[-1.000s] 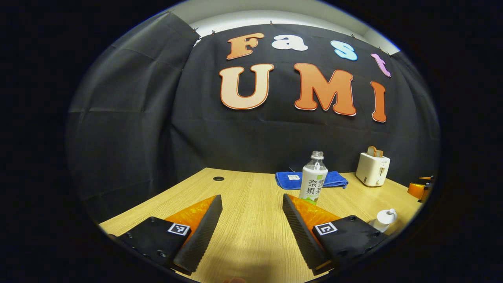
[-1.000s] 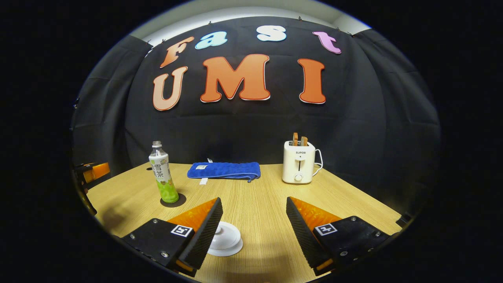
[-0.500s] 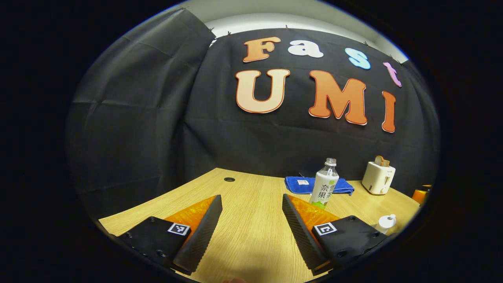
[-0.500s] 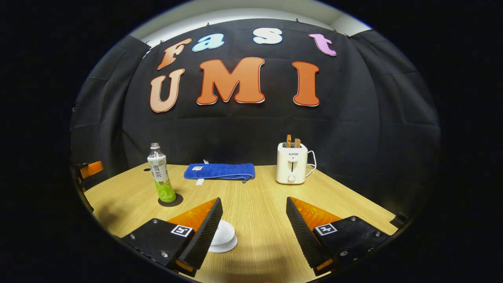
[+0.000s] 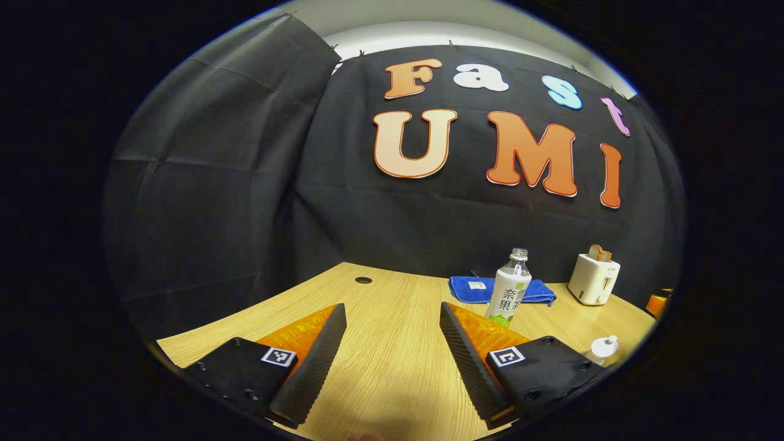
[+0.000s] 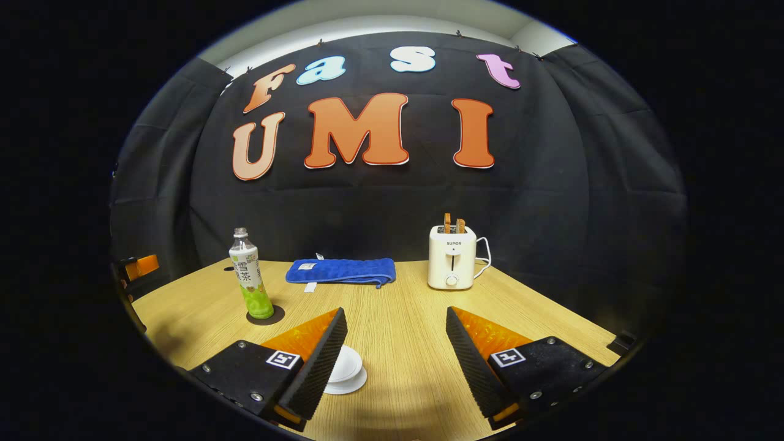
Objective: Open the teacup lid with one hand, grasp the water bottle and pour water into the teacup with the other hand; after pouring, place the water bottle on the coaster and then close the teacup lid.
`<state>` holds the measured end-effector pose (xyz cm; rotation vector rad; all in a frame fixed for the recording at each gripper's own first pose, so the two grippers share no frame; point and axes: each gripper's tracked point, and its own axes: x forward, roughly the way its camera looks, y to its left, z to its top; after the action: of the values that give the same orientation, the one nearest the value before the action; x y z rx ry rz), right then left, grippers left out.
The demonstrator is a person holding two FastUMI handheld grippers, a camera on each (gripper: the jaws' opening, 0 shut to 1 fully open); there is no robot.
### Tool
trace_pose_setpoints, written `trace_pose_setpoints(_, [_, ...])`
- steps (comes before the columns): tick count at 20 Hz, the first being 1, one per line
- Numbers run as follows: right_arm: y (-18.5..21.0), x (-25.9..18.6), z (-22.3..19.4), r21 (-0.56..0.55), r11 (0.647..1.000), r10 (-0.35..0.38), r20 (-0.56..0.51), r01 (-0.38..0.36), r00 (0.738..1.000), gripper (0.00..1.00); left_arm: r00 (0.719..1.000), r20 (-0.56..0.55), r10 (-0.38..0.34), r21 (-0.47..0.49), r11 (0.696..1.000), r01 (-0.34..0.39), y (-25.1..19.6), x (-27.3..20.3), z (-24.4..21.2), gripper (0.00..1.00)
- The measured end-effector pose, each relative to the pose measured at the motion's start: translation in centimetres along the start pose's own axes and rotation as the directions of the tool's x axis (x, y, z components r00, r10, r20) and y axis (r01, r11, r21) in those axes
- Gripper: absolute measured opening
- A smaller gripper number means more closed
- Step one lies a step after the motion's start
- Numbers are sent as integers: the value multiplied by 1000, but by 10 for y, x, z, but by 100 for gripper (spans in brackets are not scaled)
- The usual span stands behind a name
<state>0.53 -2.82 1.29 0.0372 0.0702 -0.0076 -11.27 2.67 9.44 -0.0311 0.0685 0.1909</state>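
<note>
A clear water bottle [image 6: 250, 278] with a white and green label stands uncapped on a dark round coaster [image 6: 265, 316] at the table's left. The white teacup [image 6: 348, 369], lid on, sits just beyond my right gripper [image 6: 395, 310], half hidden by one finger. That gripper is open and holds nothing. In the left gripper view the bottle [image 5: 510, 294] stands beyond the right finger, and the lidded teacup [image 5: 603, 348] sits low at the right edge. My left gripper [image 5: 392, 306] is open over bare table, apart from both.
A blue folded towel [image 6: 340, 269] lies at the back of the wooden table [image 6: 404, 343]. A white toaster [image 6: 451, 257] with toast stands to its right. A cable hole [image 5: 363, 280] is at the table's far left. The other gripper [image 6: 138, 269] shows at the left edge.
Both grippers have drawn back from the table's objects, which look smaller and farther now. In the left gripper view the bottle and toaster have slid right. Both stay open.
</note>
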Motion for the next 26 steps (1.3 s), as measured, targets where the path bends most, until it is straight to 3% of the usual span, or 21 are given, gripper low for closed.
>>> trace_pose_setpoints(18, [-44, -19, -18, 23, 999, -43, -27, 44, 999, 97, 995, 16, -95, 31, 995, 94, -77, -8, -4, 99])
trace_pose_setpoints(26, [-43, -21, -13, 13, 1000, -15, -15, 15, 1000, 97, 998, 31, -56, 15, 998, 55, -67, -19, -3, 98])
